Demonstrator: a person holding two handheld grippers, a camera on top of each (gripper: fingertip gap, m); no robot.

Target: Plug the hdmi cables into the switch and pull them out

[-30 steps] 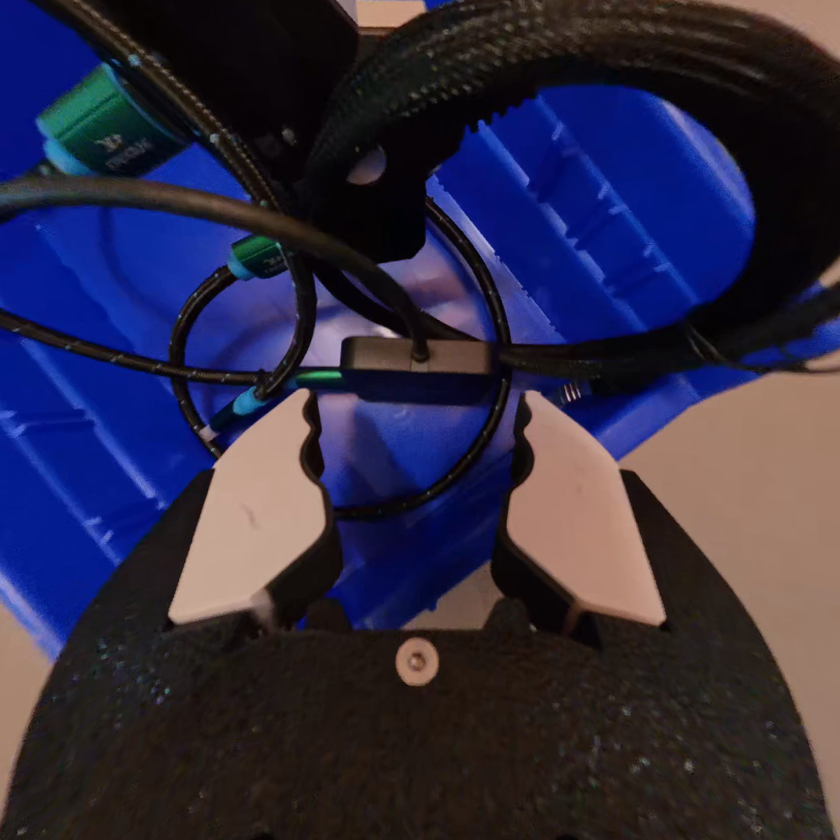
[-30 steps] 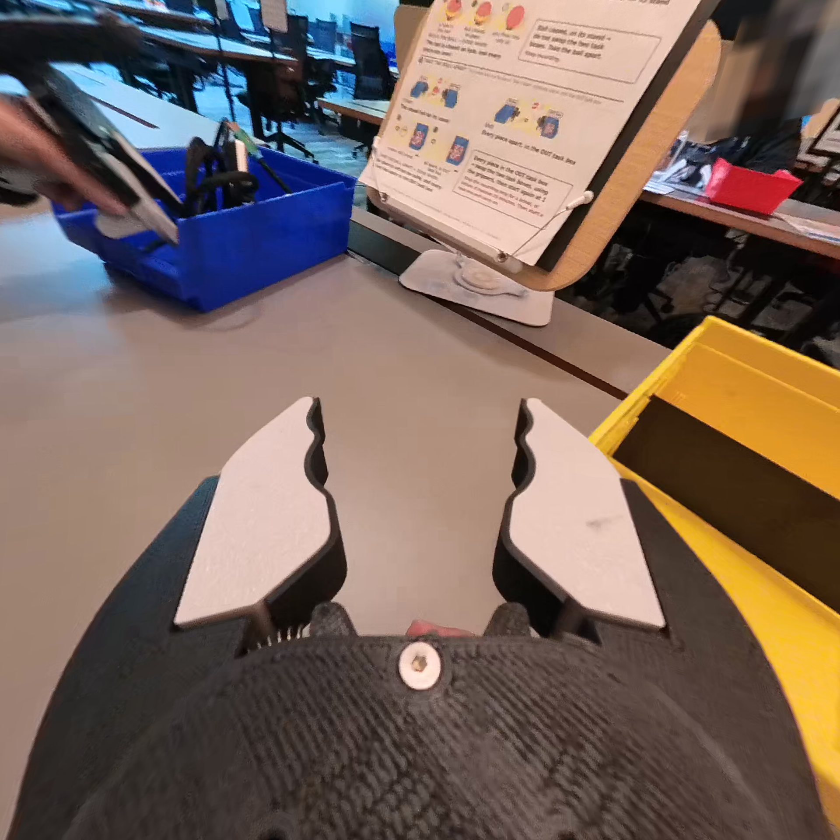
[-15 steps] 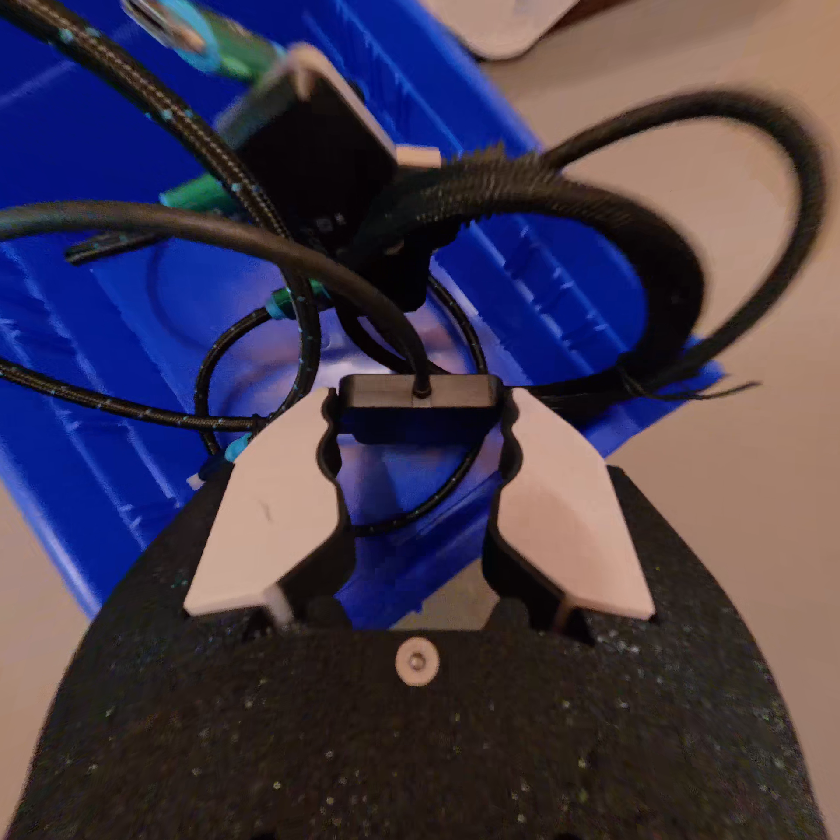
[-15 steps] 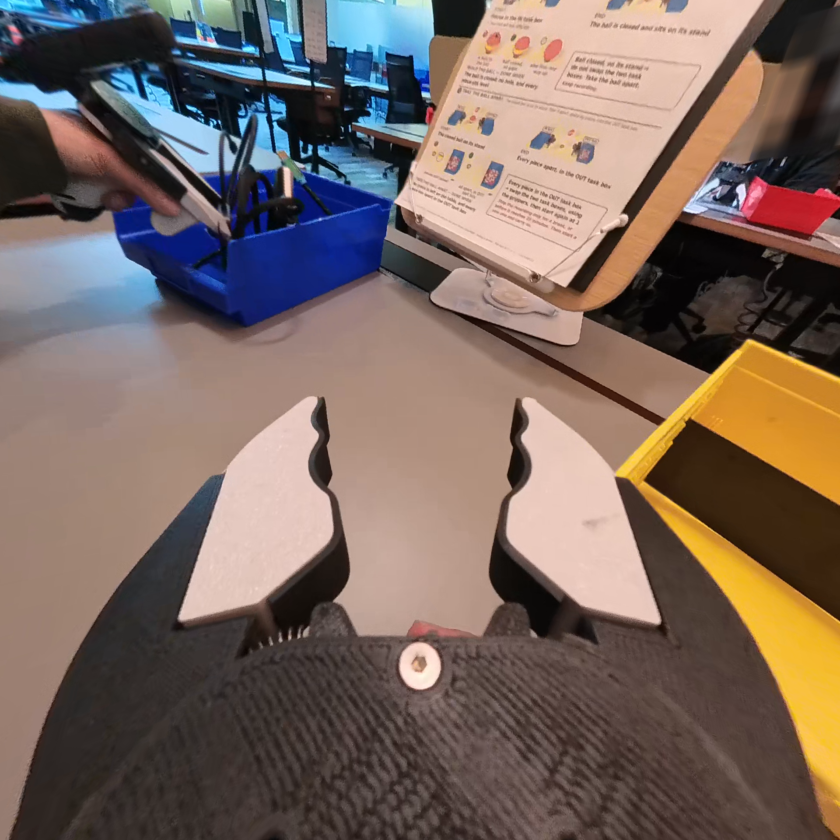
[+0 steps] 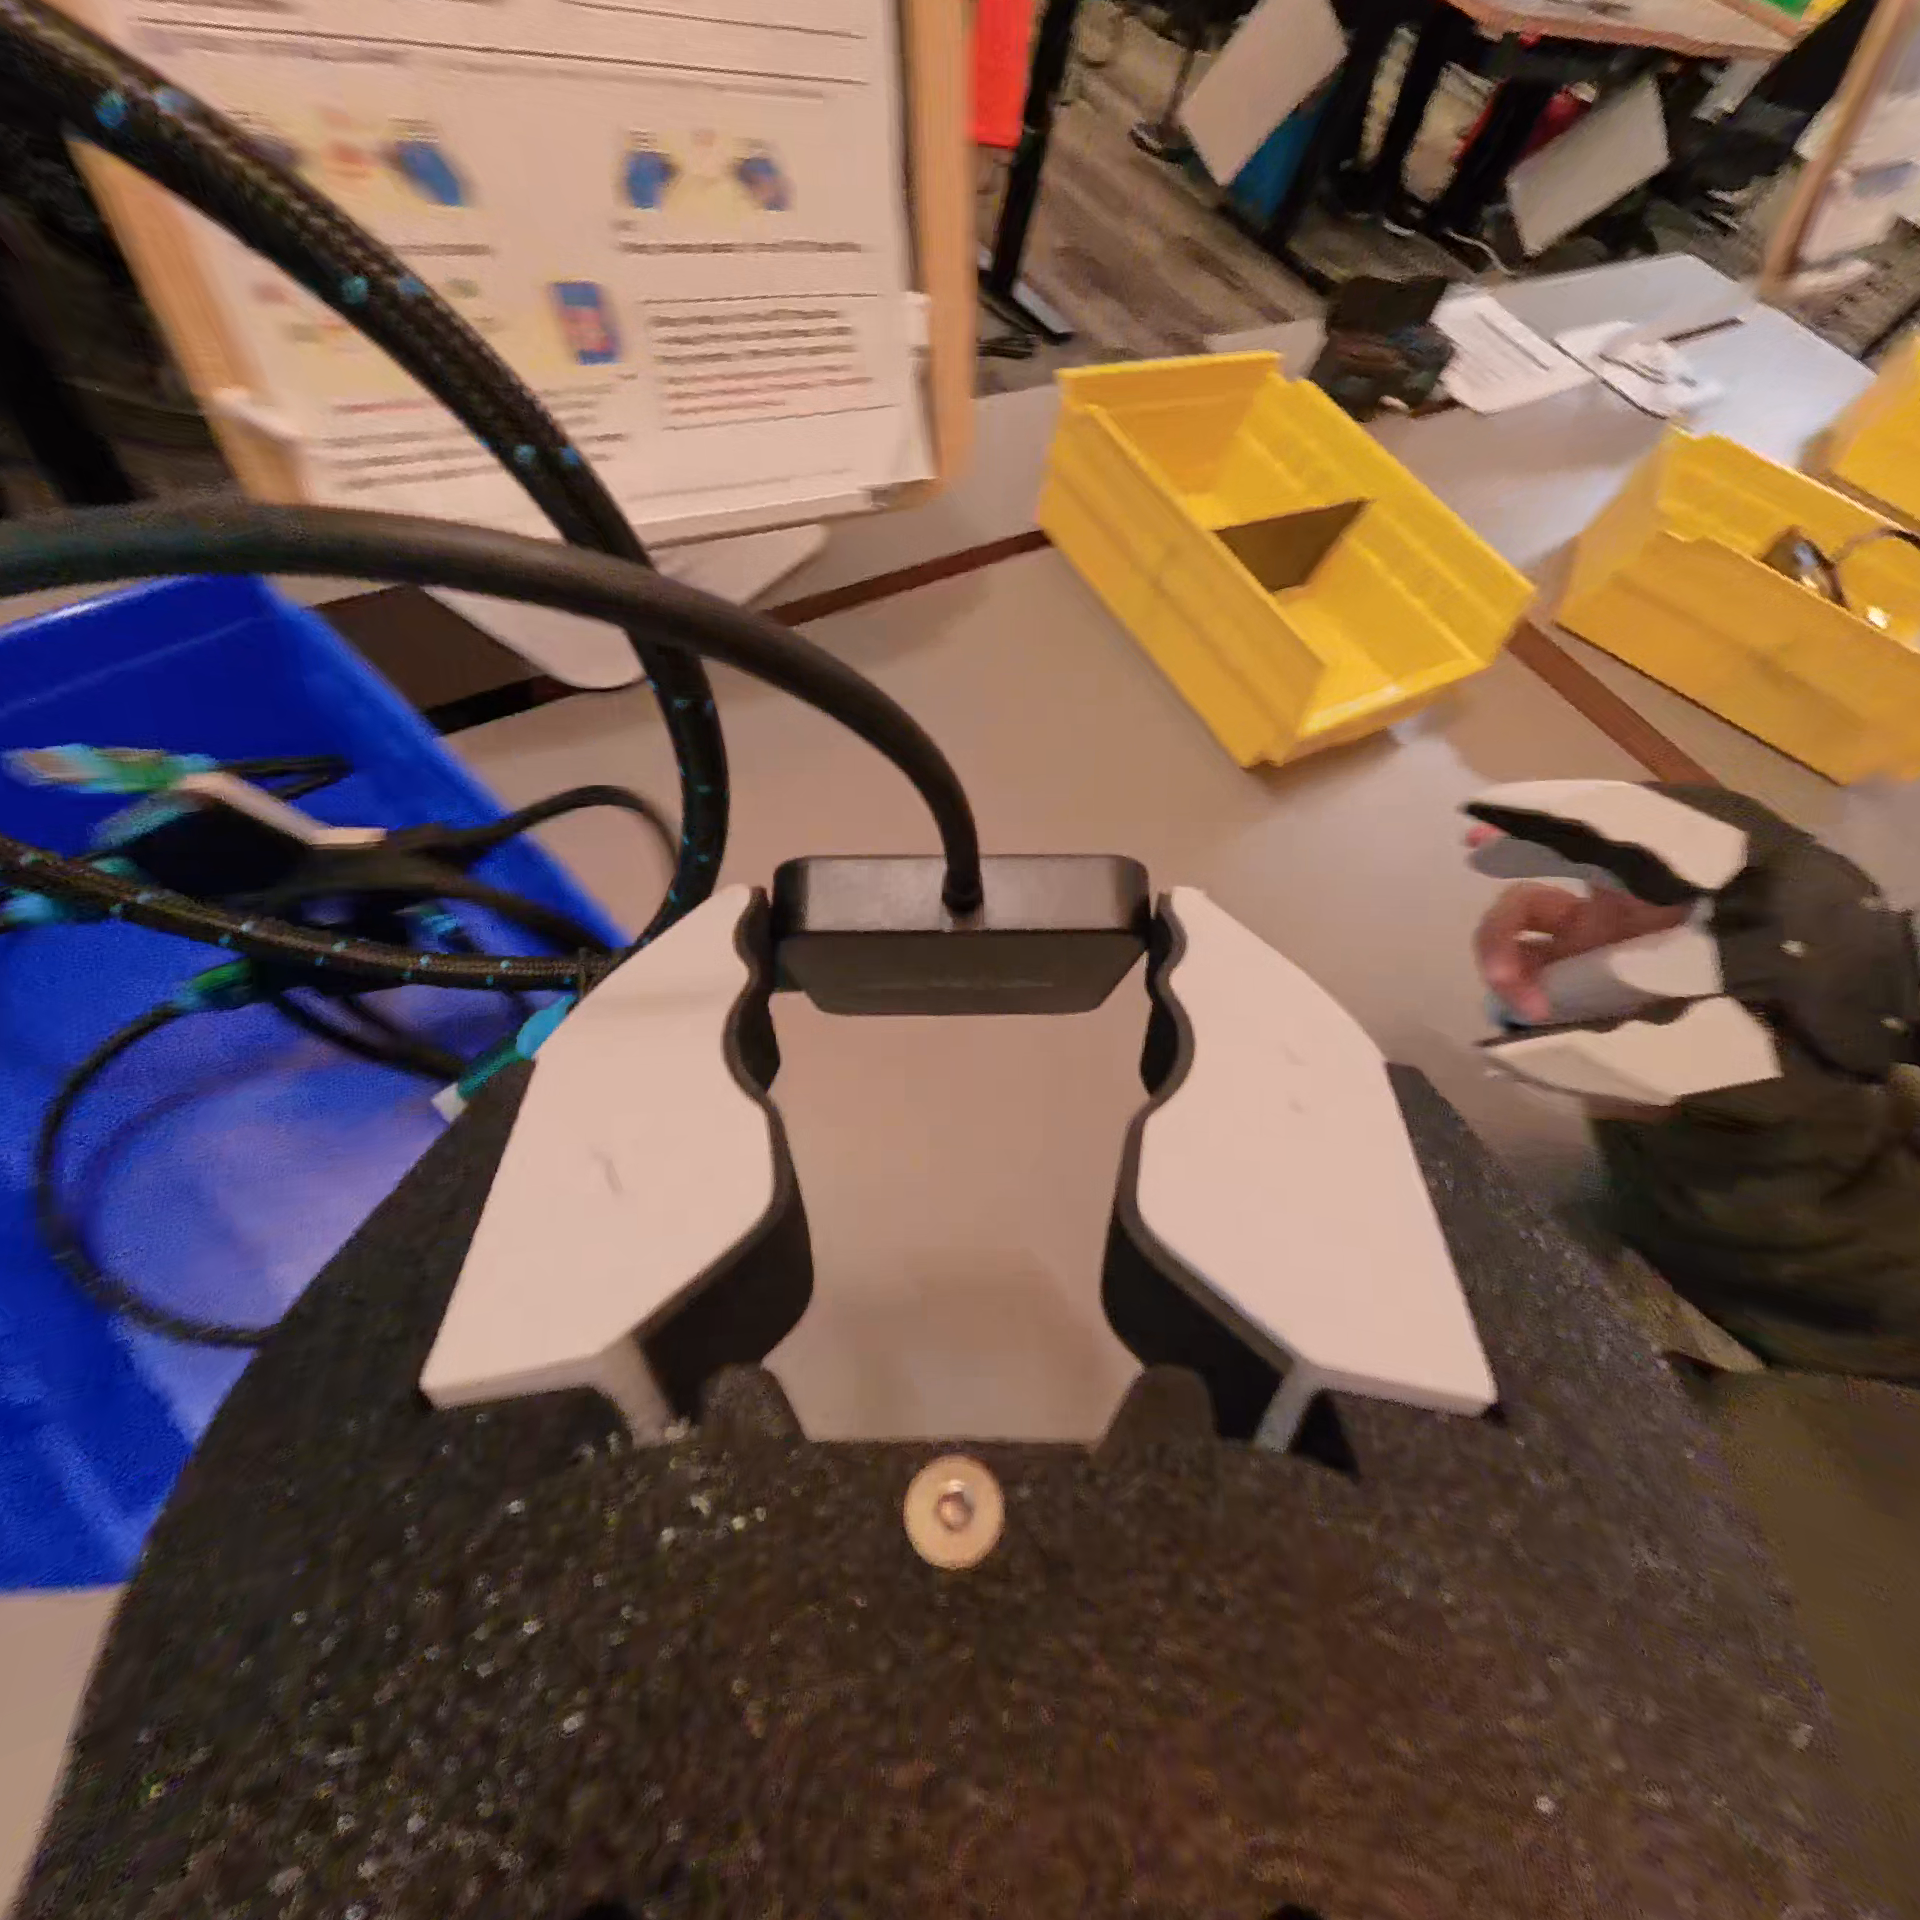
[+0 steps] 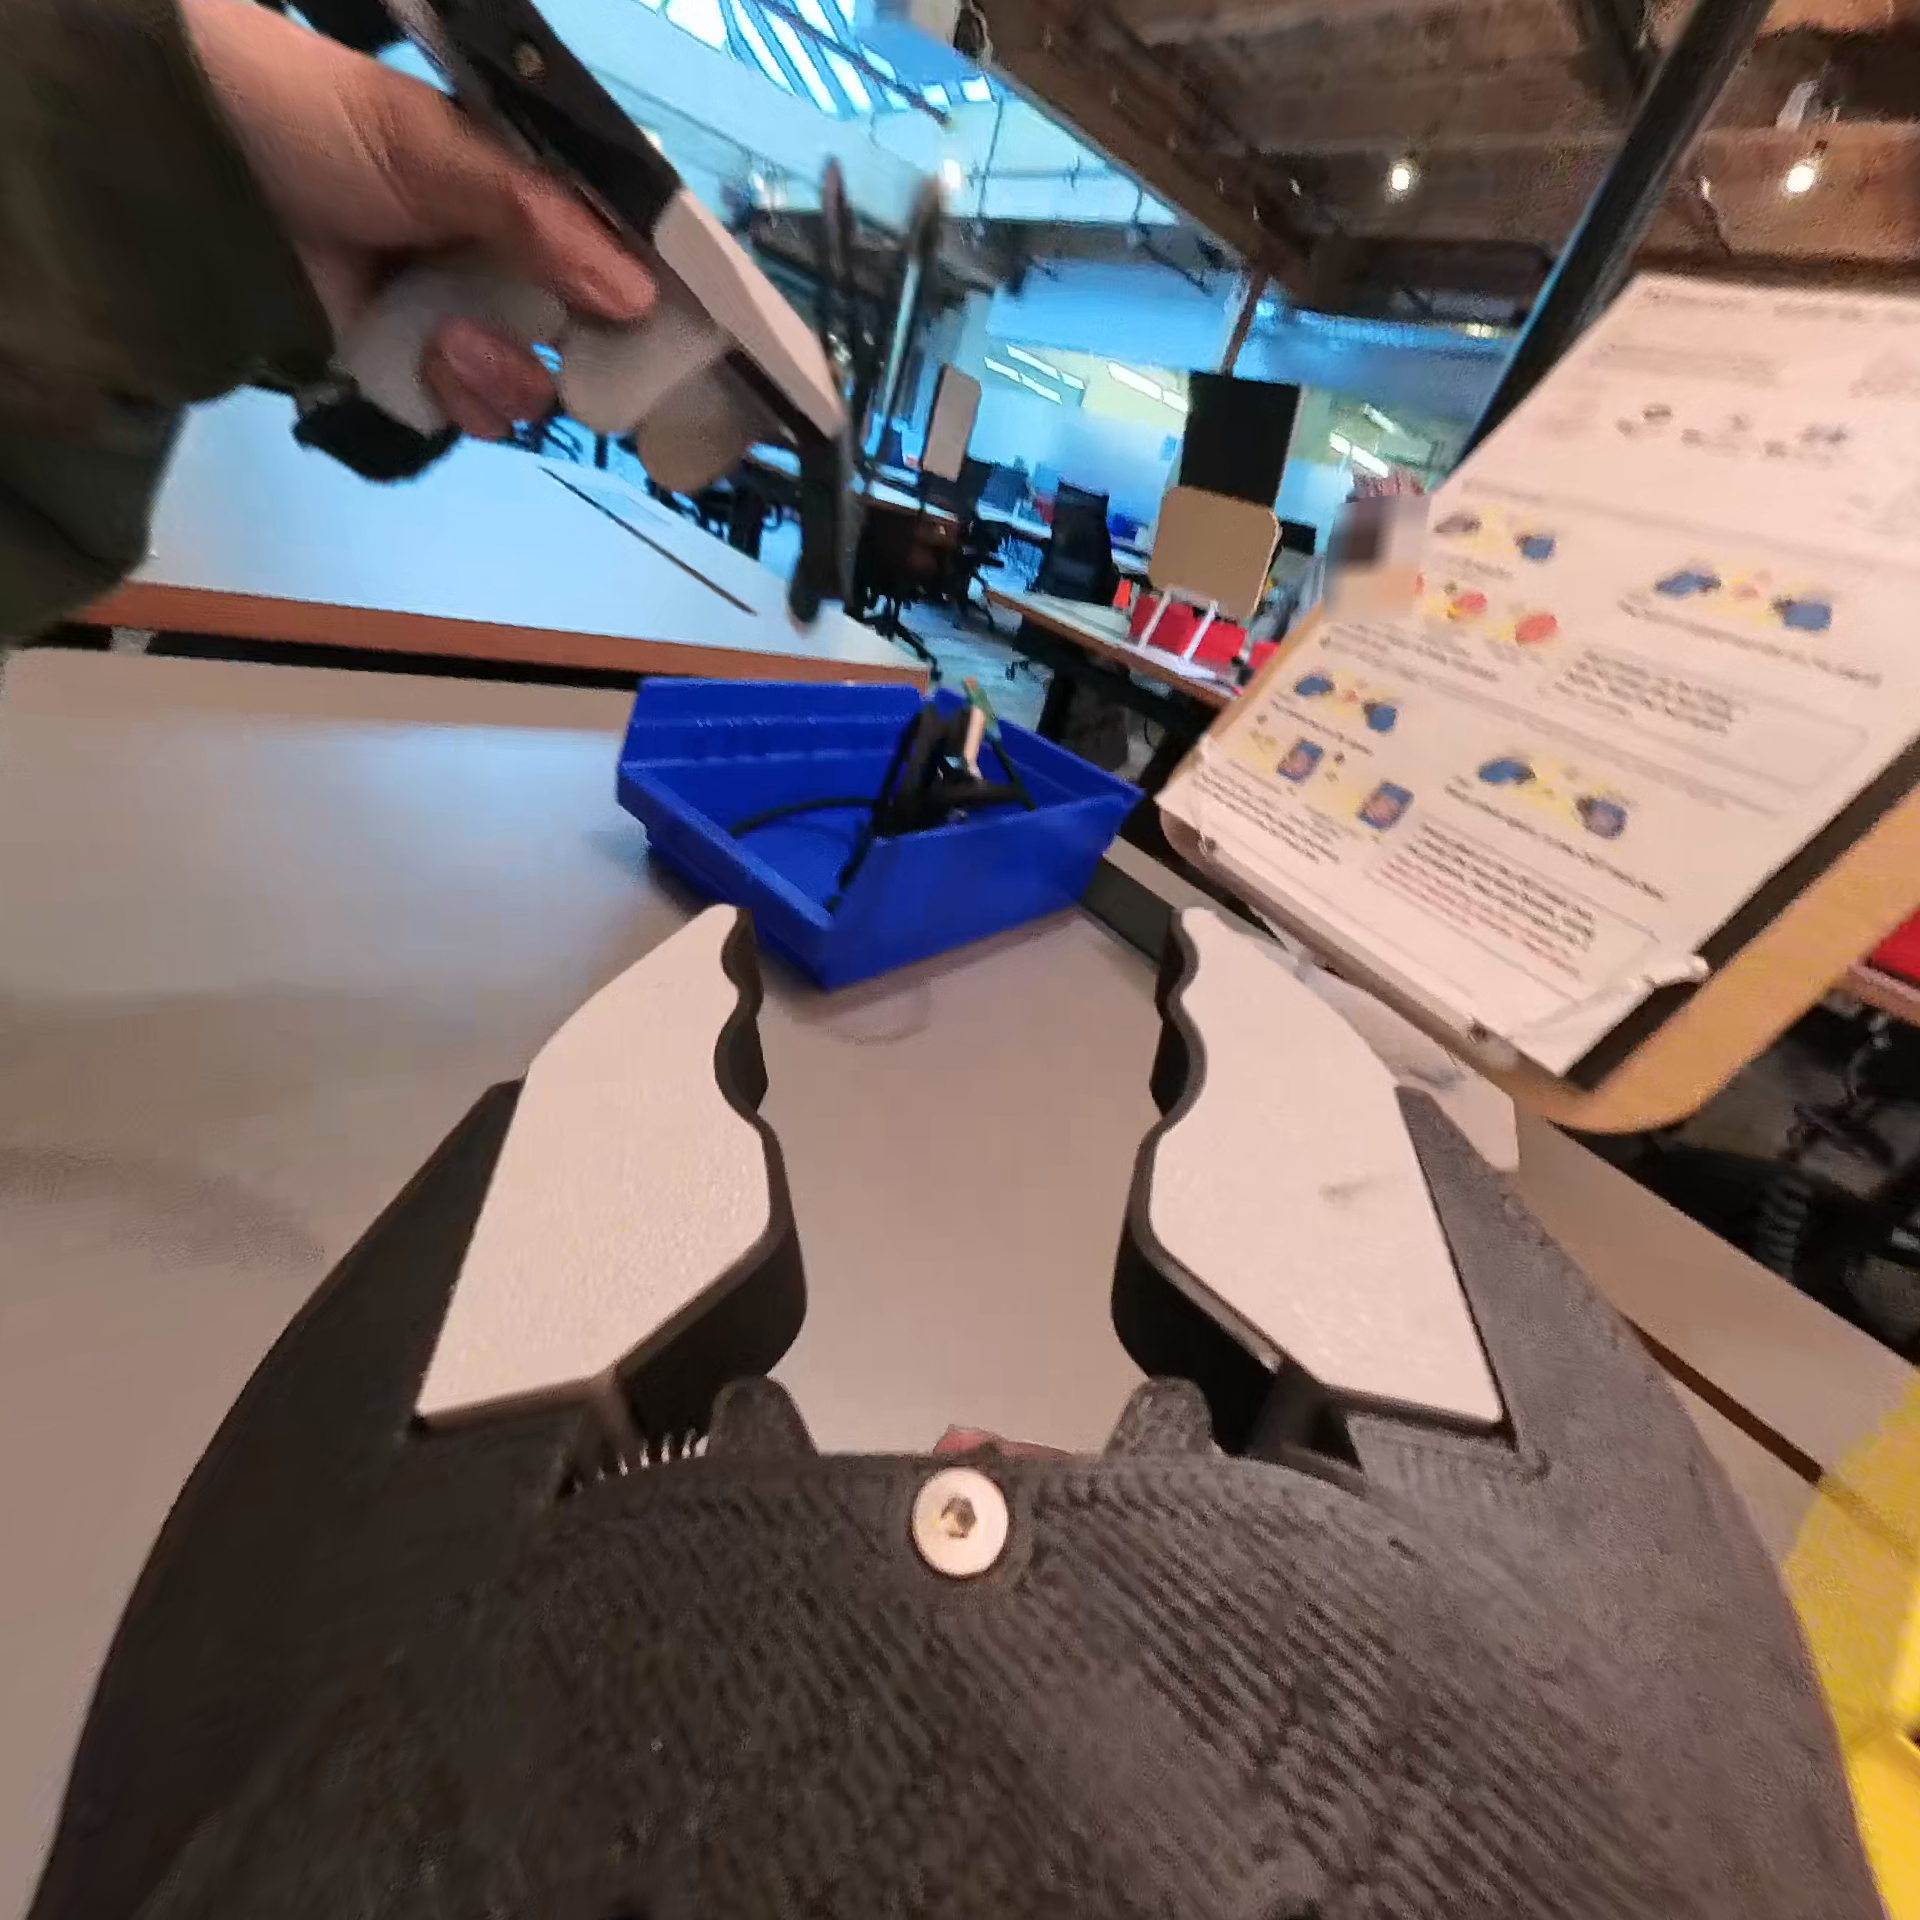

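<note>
My left gripper point(image 5: 958, 909) is shut on the black HDMI switch point(image 5: 951, 971), one fingertip on each end, and holds it above the grey table. A smooth black cable point(image 5: 582, 582) rises from the switch's top and arcs left. A thick braided cable point(image 5: 457, 343) loops behind it. More cables with green and blue plugs point(image 5: 312, 935) trail into the blue bin point(image 5: 125, 1195) at the left. My right gripper point(image 6: 958, 925) is open and empty over the table, pointing at the blue bin point(image 6: 935, 904). It also shows at the right of the left wrist view point(image 5: 1621, 935).
An instruction sheet on a wooden stand point(image 5: 582, 260) rises behind the bin; it also shows in the right wrist view point(image 6: 1558, 727). Two yellow bins point(image 5: 1278, 582) point(image 5: 1714, 613) sit at the far right of the table. A hand holds the left gripper point(image 6: 727, 301) high at the left.
My left gripper closed on the switch inside the blue bin, then lifted it out and swung right over the table. My right gripper stayed open and turned left toward the bin.
</note>
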